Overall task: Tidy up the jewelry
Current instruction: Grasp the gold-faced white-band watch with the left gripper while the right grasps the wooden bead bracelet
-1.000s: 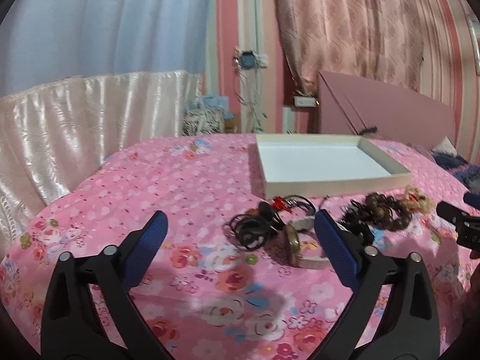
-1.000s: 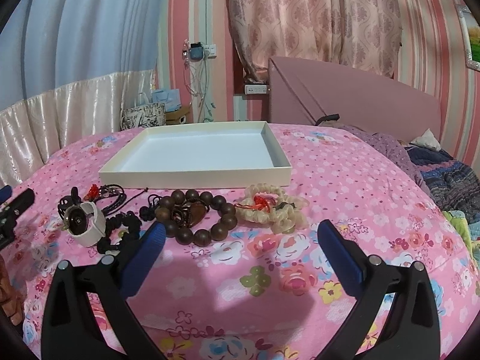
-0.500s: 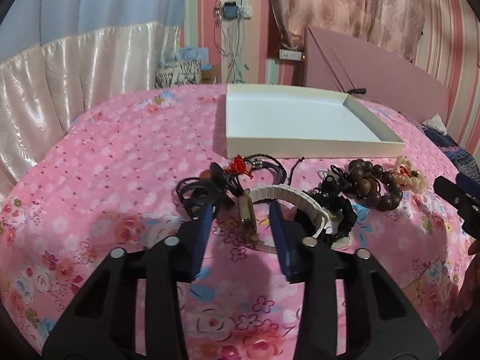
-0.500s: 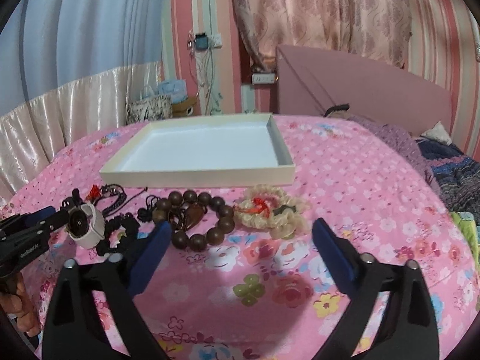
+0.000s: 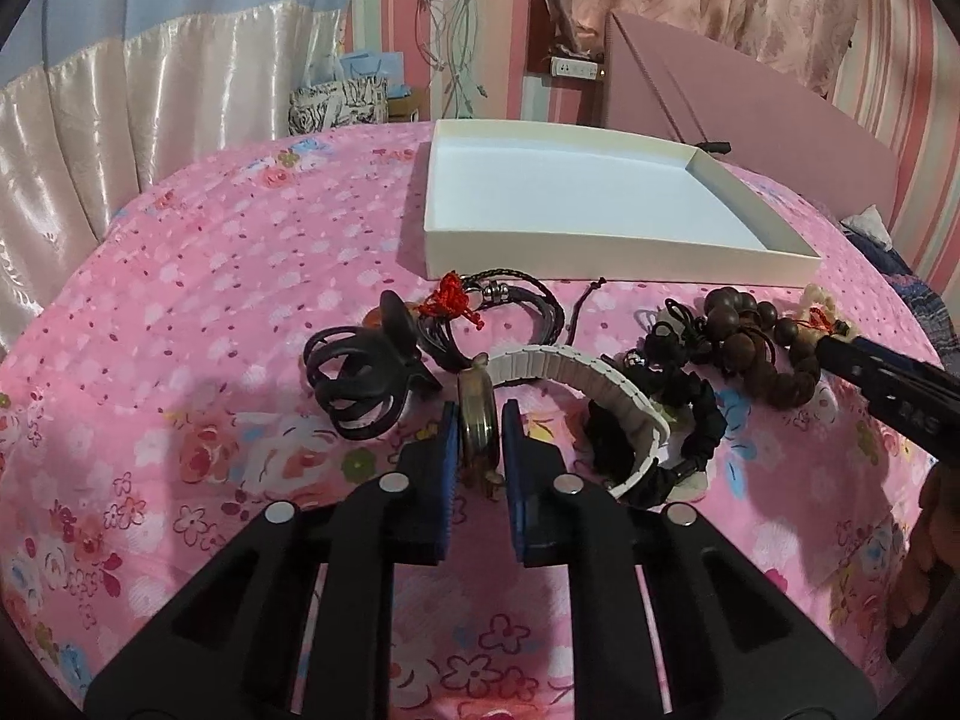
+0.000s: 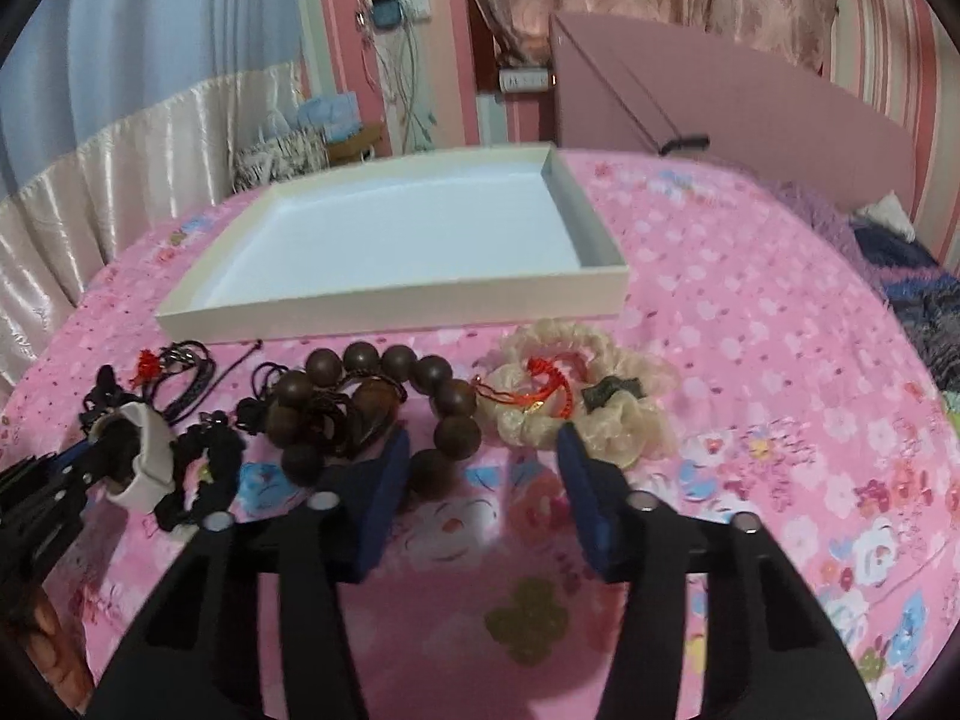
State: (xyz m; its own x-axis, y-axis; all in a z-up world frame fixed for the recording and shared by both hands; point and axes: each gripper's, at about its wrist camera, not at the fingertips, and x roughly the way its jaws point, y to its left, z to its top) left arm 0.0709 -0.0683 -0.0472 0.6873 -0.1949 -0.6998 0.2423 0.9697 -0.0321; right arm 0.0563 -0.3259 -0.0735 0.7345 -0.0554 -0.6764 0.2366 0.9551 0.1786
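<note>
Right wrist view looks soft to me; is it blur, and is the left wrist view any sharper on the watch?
Right wrist view: motion-smeared, the white tray edges and cloth print streaked. Left wrist view: crisp, the watch between the left gripper pads reads clearly; fisheye bends the tray rim in both.

Low in the frame the right gripper (image 6: 480, 456) stands parted over the pink floral bedspread (image 6: 750, 396), its blue pads flanking the dark wooden bead bracelet (image 6: 384, 408) and the cream ruffled scrunchie (image 6: 594, 396), with the shallow white cardboard tray (image 6: 390, 306) beyond and the left gripper (image 6: 90, 462) clamping the white-strapped watch (image 6: 147, 450) at lower left.
</note>
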